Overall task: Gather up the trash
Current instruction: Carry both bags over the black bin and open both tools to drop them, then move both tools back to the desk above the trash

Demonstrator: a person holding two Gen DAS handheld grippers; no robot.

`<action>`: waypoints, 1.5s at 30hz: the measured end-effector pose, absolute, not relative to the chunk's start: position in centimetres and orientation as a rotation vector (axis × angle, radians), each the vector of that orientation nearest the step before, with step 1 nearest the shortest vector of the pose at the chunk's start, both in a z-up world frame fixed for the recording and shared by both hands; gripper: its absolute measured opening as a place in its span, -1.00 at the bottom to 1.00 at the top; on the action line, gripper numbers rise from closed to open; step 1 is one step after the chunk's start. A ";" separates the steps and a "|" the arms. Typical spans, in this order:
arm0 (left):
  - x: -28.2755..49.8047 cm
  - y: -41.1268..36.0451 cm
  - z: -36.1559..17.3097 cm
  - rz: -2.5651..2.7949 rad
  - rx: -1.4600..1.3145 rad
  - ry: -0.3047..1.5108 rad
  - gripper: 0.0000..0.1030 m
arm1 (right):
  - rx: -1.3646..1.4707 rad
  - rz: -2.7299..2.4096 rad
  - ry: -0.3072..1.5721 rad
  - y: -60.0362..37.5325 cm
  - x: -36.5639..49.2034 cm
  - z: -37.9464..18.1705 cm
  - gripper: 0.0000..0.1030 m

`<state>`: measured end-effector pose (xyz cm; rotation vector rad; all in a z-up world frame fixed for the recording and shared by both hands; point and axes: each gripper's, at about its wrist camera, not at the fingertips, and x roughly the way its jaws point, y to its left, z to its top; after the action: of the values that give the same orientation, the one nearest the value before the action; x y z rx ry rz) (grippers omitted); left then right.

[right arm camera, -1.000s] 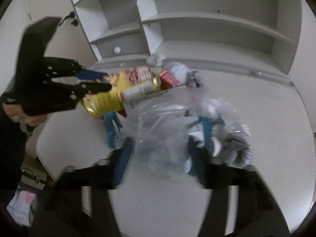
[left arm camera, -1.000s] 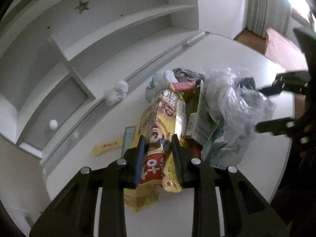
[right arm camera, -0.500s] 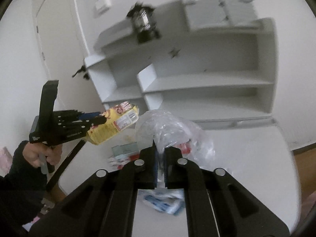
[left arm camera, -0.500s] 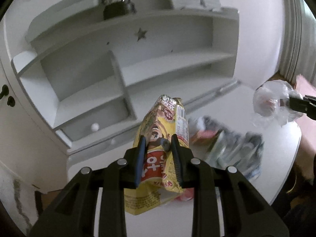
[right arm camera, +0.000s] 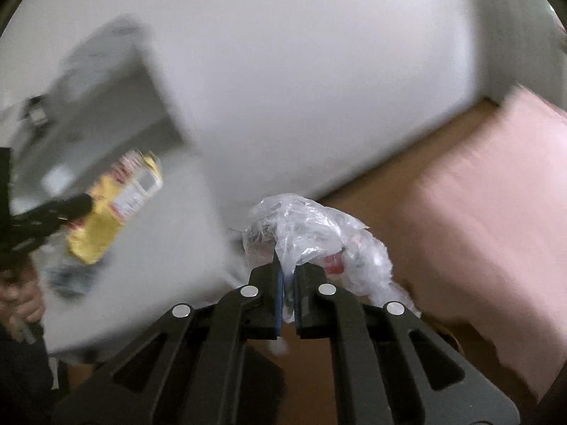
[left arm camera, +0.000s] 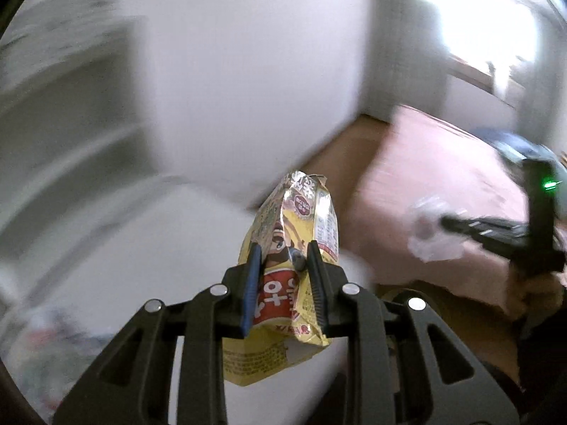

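The left claw (left arm camera: 283, 258) is clamped across the middle of a yellow snack bag (left arm camera: 294, 248), crinkled, with red panels and a torn-open top, held upright in the air past the white bench (left arm camera: 141, 248) edge. The right claw (right arm camera: 286, 269) is pinched shut on a crumpled clear plastic bag (right arm camera: 319, 233) with red scraps inside, held above the brown floor (right arm camera: 382, 191) near a pink bed (right arm camera: 496, 212).

Both tongs swung from shelves toward pink bedding (right arm camera: 496, 205), views blurred
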<state>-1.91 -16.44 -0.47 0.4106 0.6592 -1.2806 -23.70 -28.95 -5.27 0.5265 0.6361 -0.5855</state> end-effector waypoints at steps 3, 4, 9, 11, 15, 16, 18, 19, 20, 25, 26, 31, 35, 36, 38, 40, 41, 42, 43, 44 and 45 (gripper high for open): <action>-7.5 -23.1 -5.4 -1.418 0.474 0.716 -0.48 | 0.648 -0.695 0.706 -32.1 -29.5 -11.2 -0.93; -8.8 -24.6 -6.9 -1.440 0.496 0.720 -0.57 | 0.682 -0.723 0.726 -32.9 -31.1 -13.1 -0.93; -12.9 -31.2 -15.4 -1.486 0.596 0.893 -0.71 | 0.828 -0.805 0.851 -35.3 -36.1 -22.6 -0.93; -14.0 -32.8 -17.7 -1.496 0.634 0.887 -0.78 | 0.864 -0.810 0.880 -35.7 -37.1 -25.6 -0.93; -14.7 -36.6 -23.6 -1.497 0.672 1.047 -0.79 | 0.966 -0.811 0.918 -37.0 -37.9 -30.8 -0.93; -15.3 -36.7 -24.6 -1.493 0.685 1.048 -0.79 | 0.994 -0.806 0.919 -36.8 -37.9 -31.7 -0.93; -15.6 -37.4 -26.3 -1.496 0.710 1.064 -0.79 | 1.031 -0.789 0.924 -37.4 -38.9 -33.4 -0.93; -16.0 -37.6 -26.8 -1.498 0.718 1.069 -0.79 | 1.039 -0.785 0.931 -37.7 -39.0 -34.0 -0.93; -16.1 -38.0 -27.3 -1.498 0.731 1.070 -0.79 | 1.052 -0.778 0.936 -37.8 -39.0 -34.7 -0.93; -17.4 -39.4 -28.6 -1.499 0.758 1.080 -0.79 | 1.094 -0.759 0.946 -38.6 -38.3 -36.0 -0.68; -17.4 -39.5 -28.6 -1.501 0.760 1.086 -0.79 | 1.099 -0.761 0.946 -38.8 -38.2 -36.1 -0.46; -18.3 -40.1 -29.0 -1.516 0.776 1.090 -0.79 | 1.078 -0.799 0.886 -39.5 -39.1 -34.8 0.38; -19.2 -40.4 -29.3 -1.532 0.794 1.101 -0.79 | 1.075 -0.825 0.850 -39.4 -40.1 -33.3 0.38; -19.6 -40.3 -29.2 -1.540 0.800 1.100 -0.79 | 1.074 -0.842 0.834 -39.2 -40.7 -32.6 0.38; -20.3 -40.2 -29.1 -1.553 0.812 1.097 -0.69 | 1.075 -0.857 0.808 -39.1 -41.5 -31.6 0.38; -21.0 -39.8 -28.4 -1.565 0.817 1.081 0.00 | 1.059 -0.890 0.790 -38.8 -42.3 -30.1 0.40; -21.1 -39.6 -27.9 -1.571 0.805 1.065 0.51 | 1.046 -0.902 0.778 -38.6 -42.8 -29.2 0.41; -21.2 -39.1 -27.0 -1.579 0.783 1.034 0.60 | 1.039 -0.910 0.772 -38.5 -43.1 -28.5 0.41; -21.3 -38.8 -26.3 -1.586 0.777 1.018 0.61 | 1.026 -0.922 0.765 -38.4 -43.3 -27.7 0.42; -21.3 -38.6 -25.7 -1.589 0.780 1.010 0.64 | 1.012 -0.931 0.756 -38.3 -43.5 -26.9 0.44; -21.3 -38.2 -24.9 -1.591 0.776 1.001 0.66 | 0.992 -0.942 0.745 -38.1 -43.5 -25.9 0.49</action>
<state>-21.25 -38.24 -24.85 0.7755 1.0013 -1.5908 -43.51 -38.08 -25.89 0.9924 0.7453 -0.9418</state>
